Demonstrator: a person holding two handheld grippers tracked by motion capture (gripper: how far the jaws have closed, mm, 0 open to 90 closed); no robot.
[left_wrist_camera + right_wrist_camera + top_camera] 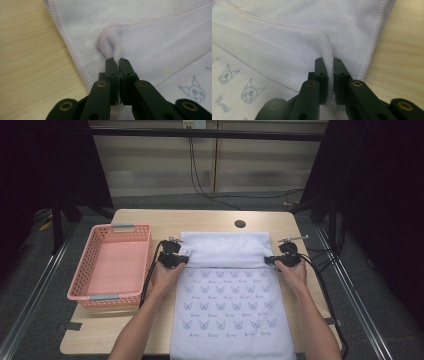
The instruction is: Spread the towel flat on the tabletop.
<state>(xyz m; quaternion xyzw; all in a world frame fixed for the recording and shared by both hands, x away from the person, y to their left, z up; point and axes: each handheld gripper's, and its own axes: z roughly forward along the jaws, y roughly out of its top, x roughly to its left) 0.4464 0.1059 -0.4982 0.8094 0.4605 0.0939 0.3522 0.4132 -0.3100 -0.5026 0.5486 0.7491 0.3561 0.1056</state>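
White towel [227, 285] on wood table [150, 217], L gripper [117, 61] & R gripper [329, 61] fingers pinching folded hem, high view adds pink basket [112, 265]

Both forearms come in from the near edge of the high view and angle slightly inward, bare to the wrist. The left hand [161, 276] wraps around the left gripper [183, 260], which points toward the right. The right hand [295, 272] holds the right gripper [268, 260], pointing toward the left, so the two face each other at the same level. Each gripper's black jaws are clamped together, with only a thin gap between the pads.
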